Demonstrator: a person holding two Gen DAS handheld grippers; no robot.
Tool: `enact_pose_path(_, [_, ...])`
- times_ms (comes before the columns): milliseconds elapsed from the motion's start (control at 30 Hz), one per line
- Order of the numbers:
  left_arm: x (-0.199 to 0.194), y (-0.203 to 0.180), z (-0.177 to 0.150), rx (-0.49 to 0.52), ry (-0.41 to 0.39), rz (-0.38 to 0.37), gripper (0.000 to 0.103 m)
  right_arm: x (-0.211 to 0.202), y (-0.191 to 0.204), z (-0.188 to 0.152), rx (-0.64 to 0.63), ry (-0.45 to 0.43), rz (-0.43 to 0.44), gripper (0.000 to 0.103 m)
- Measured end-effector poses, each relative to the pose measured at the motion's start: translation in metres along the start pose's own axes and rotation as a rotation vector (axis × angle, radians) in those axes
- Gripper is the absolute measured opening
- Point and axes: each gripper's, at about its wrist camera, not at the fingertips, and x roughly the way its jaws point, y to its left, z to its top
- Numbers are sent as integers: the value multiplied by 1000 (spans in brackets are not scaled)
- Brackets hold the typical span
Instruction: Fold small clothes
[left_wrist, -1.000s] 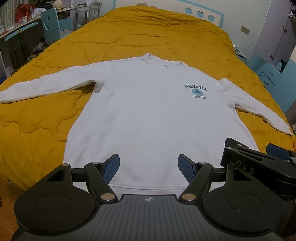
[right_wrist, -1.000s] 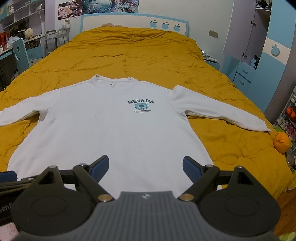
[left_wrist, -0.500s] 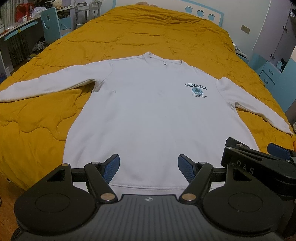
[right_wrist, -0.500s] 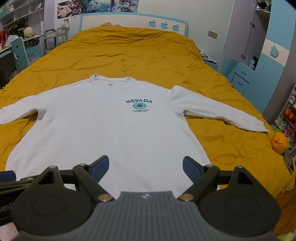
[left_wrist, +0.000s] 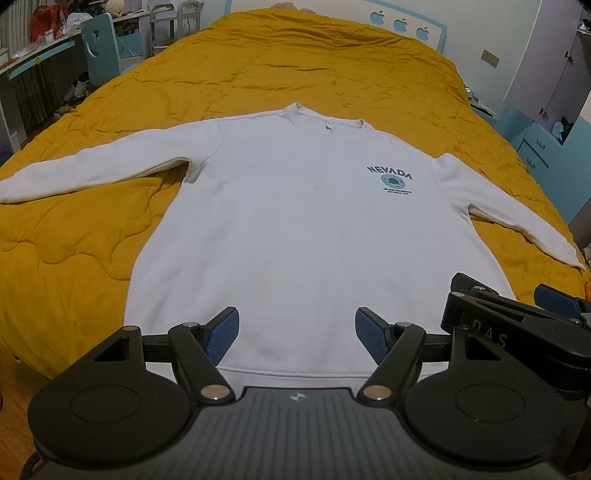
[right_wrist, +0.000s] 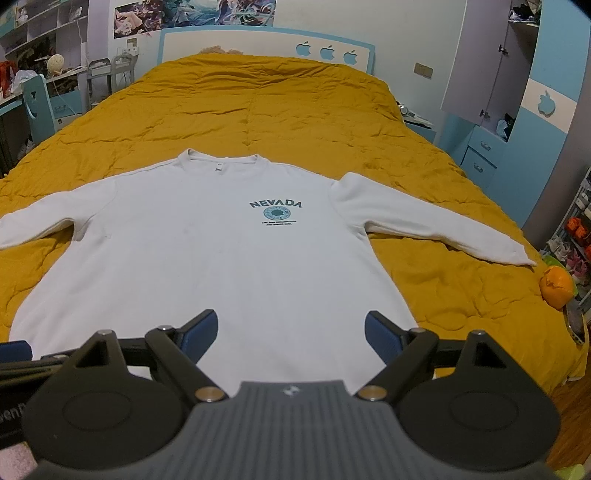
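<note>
Only your right wrist view shows the orange object (right_wrist: 557, 287) at right (bed (right_wrist: 258, 110) edge); both grippers' jaws gape wide, empty, tilted over the sweatshirt (left_wrist: 295, 240) hem.

Sweatshirt hem (right_wrist: 258, 384) behind the right gripper (right_wrist: 291, 332), small print (right_wrist: 279, 222) under NEVADA illegible

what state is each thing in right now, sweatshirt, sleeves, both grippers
white sweatshirt: spread flat on the yellow quilt, print side up, unfolded
sleeves: both stretched out sideways
left gripper: fingers open, empty, above the hem
right gripper: fingers open, empty
</note>
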Motion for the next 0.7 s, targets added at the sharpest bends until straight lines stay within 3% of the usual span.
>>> enact_pose_path(700, [1, 0, 1, -1, 9, -1, 84, 1, 1, 1, 2, 6, -2, 83])
